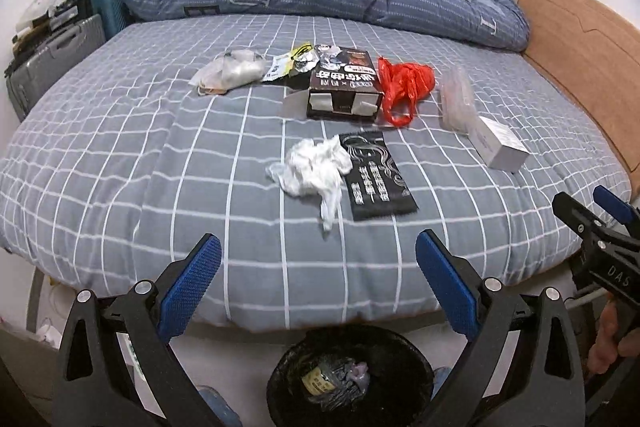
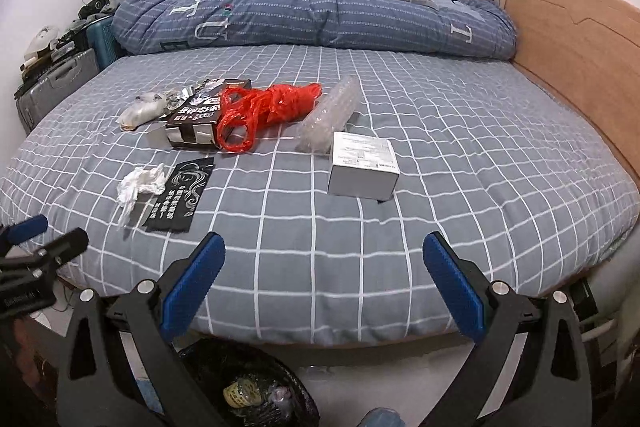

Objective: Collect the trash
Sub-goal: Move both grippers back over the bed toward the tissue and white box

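so the collecting looks barely begun: the trash sits on the bed, with the tissue and black packet nearest, and the bin below its near edge. both the left gripper and right gripper hang spread wide over that edge, holding and touching nothing. next, one must reach forward, probably to the tissue, and close on it.

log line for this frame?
phase: pre-grasp | left hand-held gripper: open, empty | right hand-held gripper: open, empty | trash on bed: untouched | bin: below bed edge
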Demonstrator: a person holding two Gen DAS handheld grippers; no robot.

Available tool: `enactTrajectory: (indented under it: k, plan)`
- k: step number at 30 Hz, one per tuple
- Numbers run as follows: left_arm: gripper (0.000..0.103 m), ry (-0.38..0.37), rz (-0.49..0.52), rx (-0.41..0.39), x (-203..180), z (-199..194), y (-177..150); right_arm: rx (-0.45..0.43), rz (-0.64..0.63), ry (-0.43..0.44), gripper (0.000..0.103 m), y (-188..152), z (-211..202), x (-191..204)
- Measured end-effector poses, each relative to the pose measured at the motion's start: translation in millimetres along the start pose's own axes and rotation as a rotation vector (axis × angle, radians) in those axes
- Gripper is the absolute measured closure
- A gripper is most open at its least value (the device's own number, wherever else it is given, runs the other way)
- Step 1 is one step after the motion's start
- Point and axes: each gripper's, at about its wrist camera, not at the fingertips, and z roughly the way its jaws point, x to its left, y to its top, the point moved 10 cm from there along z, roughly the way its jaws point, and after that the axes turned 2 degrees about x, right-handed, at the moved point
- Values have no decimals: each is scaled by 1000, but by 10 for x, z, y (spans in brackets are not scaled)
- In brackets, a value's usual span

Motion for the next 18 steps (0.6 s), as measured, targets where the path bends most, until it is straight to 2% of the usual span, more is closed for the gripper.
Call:
enactTrajectory:
  k: [12,18]
  plan:
    - [7,14,-29,33,243,471,329,26,1,-38,11,315,527,-214]
    - [7,16,5,58,235,715,455,71,18,-52,11,425,888,-364]
